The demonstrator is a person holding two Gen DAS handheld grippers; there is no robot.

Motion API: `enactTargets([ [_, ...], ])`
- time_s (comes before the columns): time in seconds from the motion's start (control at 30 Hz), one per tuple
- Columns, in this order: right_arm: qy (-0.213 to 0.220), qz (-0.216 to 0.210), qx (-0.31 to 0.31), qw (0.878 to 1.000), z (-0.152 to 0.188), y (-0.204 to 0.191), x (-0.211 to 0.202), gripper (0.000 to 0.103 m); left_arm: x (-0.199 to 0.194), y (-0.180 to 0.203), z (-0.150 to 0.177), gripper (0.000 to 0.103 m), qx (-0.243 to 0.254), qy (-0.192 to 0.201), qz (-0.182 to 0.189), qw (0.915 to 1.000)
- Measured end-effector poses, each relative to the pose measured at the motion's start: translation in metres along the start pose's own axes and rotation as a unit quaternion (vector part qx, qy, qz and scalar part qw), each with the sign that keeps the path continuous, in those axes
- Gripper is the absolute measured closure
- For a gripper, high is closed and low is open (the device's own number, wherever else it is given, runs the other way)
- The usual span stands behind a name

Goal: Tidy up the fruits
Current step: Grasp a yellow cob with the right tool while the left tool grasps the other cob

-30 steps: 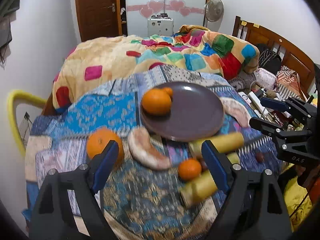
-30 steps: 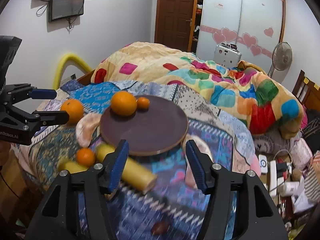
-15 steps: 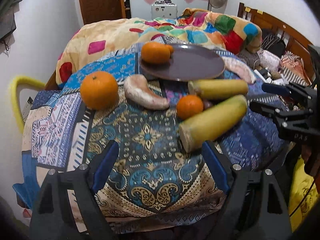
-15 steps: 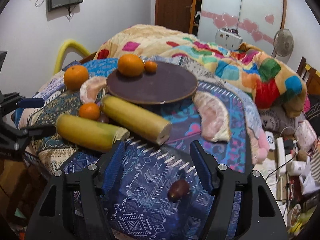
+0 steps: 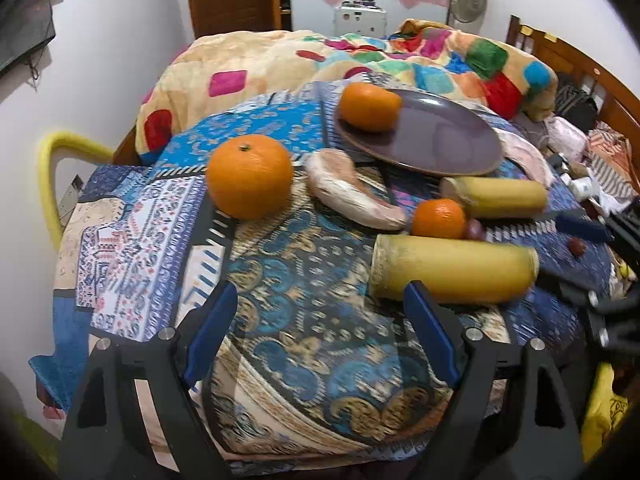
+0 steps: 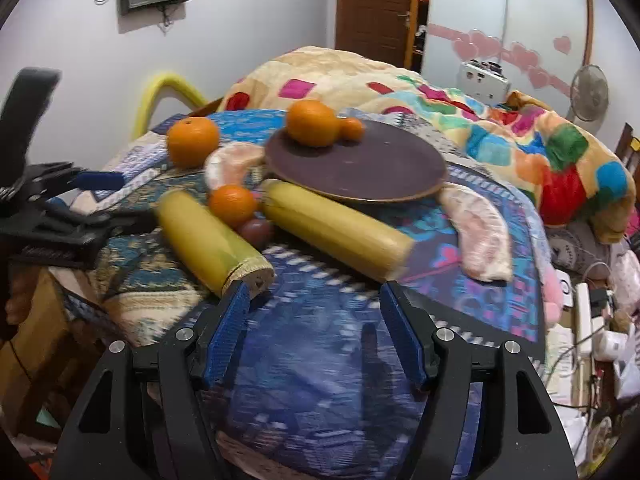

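A dark purple plate [image 5: 440,140] [image 6: 360,168] lies on the patterned cloth and holds a big orange [image 5: 368,106] [image 6: 312,122] and a small one [image 6: 351,128]. On the cloth lie another big orange [image 5: 249,176] [image 6: 193,141], a small orange [image 5: 438,218] [image 6: 232,205], two yellow banana pieces [image 5: 452,272] [image 6: 208,242] [image 5: 500,196] [image 6: 336,228], two pink pomelo wedges [image 5: 352,194] [image 6: 480,228] and dark grapes [image 6: 257,230] [image 5: 576,246]. My left gripper [image 5: 320,316] is open and empty, near the close banana piece. My right gripper [image 6: 314,318] is open and empty before both banana pieces.
The cloth covers a small table [image 5: 280,320] against a bed with a colourful blanket [image 5: 400,56]. A yellow chair back [image 5: 52,184] stands at the left. Clutter and cables [image 6: 592,320] lie at the right. The other gripper shows at each view's side [image 6: 60,200] [image 5: 600,248].
Both grippers have pulled back toward the table's near edge and dropped lower, so the fruit looms larger. Both stay open. The fruit has not moved.
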State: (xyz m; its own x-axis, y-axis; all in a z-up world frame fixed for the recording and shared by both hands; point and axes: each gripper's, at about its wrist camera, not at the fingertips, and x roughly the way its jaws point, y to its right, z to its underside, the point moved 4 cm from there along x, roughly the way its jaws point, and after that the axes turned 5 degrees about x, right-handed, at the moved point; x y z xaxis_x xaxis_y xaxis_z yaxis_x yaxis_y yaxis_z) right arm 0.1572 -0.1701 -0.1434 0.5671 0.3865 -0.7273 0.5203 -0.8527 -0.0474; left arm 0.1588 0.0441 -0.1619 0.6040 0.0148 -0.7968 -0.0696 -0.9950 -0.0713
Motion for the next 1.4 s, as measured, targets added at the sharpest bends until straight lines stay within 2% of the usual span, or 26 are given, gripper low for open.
enactTargets([
  [0.1, 0.001, -0.017, -0.006, 1.0, 0.0, -0.013, 0.003, 0.039, 0.003, -0.005, -0.004, 0.017, -0.008, -0.005, -0.003, 1.0],
  [0.2, 0.005, -0.015, -0.015, 1.0, 0.001, -0.014, 0.001, 0.039, -0.003, -0.003, -0.006, 0.017, -0.02, -0.001, 0.013, 0.9997],
  [0.27, 0.009, -0.008, -0.016, 1.0, 0.0, -0.009, -0.003, 0.039, -0.009, 0.004, -0.007, 0.016, -0.022, 0.001, 0.026, 0.9994],
  [0.33, 0.012, 0.0, -0.012, 1.0, -0.003, 0.003, -0.008, 0.039, -0.013, 0.014, -0.008, 0.004, -0.025, 0.001, 0.033, 0.9991],
  [0.47, 0.011, 0.019, -0.006, 1.0, -0.011, 0.023, -0.011, 0.039, -0.016, 0.04, -0.015, 0.004, -0.018, 0.004, 0.04, 0.999],
  [0.57, 0.007, 0.029, -0.006, 1.0, -0.016, 0.037, -0.011, 0.039, -0.013, 0.058, -0.02, 0.002, -0.004, 0.004, 0.026, 0.9996],
  [0.67, -0.001, 0.024, -0.008, 1.0, -0.021, 0.048, -0.009, 0.039, -0.002, 0.07, -0.023, 0.002, -0.008, -0.009, 0.019, 0.9997],
  [0.87, -0.028, 0.0, -0.03, 0.999, -0.027, 0.051, 0.007, 0.039, 0.013, 0.073, -0.027, 0.002, -0.04, -0.008, -0.008, 0.9991],
  [1.03, -0.053, -0.033, -0.056, 0.996, -0.03, 0.043, 0.029, 0.039, 0.011, 0.07, -0.023, 0.002, -0.036, -0.017, -0.008, 0.9992],
  [1.3, -0.064, -0.049, -0.074, 0.994, -0.029, 0.038, 0.041, 0.044, 0.003, 0.055, -0.013, 0.002, 0.002, -0.054, -0.002, 0.9985],
  [1.37, -0.06, -0.05, -0.075, 0.994, -0.029, 0.038, 0.041, 0.045, 0.004, 0.053, -0.012, 0.004, 0.0, -0.065, 0.007, 0.9979],
  [1.4, -0.058, -0.048, -0.077, 0.994, -0.028, 0.037, 0.04, 0.045, 0.006, 0.054, -0.012, 0.011, -0.004, -0.071, 0.017, 0.9973],
])
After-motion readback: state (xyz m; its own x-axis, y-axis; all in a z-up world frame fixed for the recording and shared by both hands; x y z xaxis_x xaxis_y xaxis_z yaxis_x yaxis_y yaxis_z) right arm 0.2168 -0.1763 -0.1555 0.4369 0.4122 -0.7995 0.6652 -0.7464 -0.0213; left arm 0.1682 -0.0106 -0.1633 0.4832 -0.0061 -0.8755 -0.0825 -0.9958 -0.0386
